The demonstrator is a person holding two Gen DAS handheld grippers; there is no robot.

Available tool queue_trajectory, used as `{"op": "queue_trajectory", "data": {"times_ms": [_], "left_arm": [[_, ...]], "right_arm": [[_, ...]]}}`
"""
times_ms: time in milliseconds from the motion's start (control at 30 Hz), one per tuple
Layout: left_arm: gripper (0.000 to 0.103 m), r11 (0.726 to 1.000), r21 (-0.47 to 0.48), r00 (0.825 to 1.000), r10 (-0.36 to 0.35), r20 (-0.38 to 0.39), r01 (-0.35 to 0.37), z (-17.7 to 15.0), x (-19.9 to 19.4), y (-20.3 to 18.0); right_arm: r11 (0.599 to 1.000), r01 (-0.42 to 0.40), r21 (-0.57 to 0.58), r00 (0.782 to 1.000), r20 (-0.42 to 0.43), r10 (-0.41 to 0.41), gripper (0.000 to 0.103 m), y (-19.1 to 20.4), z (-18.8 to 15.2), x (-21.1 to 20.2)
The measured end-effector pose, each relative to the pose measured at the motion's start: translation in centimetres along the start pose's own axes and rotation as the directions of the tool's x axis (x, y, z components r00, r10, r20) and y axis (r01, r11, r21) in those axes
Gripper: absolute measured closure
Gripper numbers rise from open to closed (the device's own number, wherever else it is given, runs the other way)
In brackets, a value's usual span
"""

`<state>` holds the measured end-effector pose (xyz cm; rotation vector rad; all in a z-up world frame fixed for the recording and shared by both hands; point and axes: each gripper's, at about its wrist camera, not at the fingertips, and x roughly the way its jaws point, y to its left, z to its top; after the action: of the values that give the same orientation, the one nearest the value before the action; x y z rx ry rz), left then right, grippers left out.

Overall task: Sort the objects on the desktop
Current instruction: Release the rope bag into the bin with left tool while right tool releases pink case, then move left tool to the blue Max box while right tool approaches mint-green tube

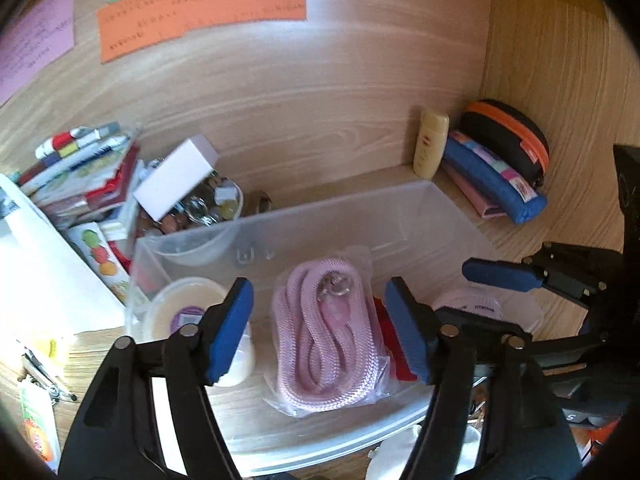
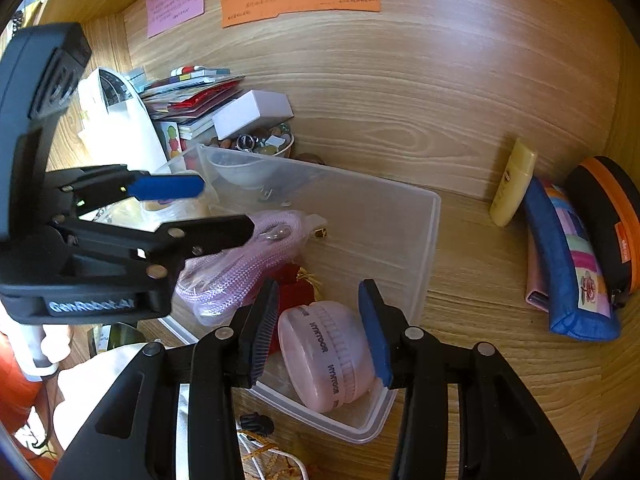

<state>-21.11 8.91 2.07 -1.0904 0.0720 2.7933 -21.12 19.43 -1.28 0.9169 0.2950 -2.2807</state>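
- My left gripper (image 1: 320,330) hangs wide over the bagged pink rope (image 1: 326,340) in the clear bin (image 1: 400,208); I'd lift straight.
- My right gripper (image 2: 320,330) brackets the pink case (image 2: 324,356) at the bin's near corner, fingers not visibly pressing.

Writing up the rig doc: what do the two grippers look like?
Both match: the left gripper and right gripper have black plastic scissor-style linkage arms with silver pivot pins and flat blue pads, ribbed on the inner face. The left's body carries white "GenRobot.AI" lettering.
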Motion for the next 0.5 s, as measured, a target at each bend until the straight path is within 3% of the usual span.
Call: {"op": "queue_trajectory", "data": {"times_ms": [67,267,433,500], "left_arm": [[0.020,1.000,-0.021,1.000,0.005,0.024,-0.004,0.3,-0.7,0.5],[0.008,0.996,-0.087,0.996,0.028,0.087,-0.021,1.0,-3.3,2.4],[0.005,0.991,-0.124,0.990,0.073,0.124,-0.057,1.2,-5.4,3.5],[0.005,0.991,-0.121,0.988,0.079,0.130,-0.063,1.2,-6.2,3.6]], "right_arm": [[1.000,-0.003,0.004,1.000,0.000,0.003,0.064,0.0,0.1,-0.2],[0.999,-0.024,0.029,1.000,0.017,0.024,0.055,-0.3,0.5,-1.2],[0.999,0.013,0.036,0.997,0.071,-0.015,0.027,-0.1,0.7,-3.0],[0.999,0.038,0.028,0.995,0.092,-0.041,0.022,0.1,0.8,-3.9]]}}
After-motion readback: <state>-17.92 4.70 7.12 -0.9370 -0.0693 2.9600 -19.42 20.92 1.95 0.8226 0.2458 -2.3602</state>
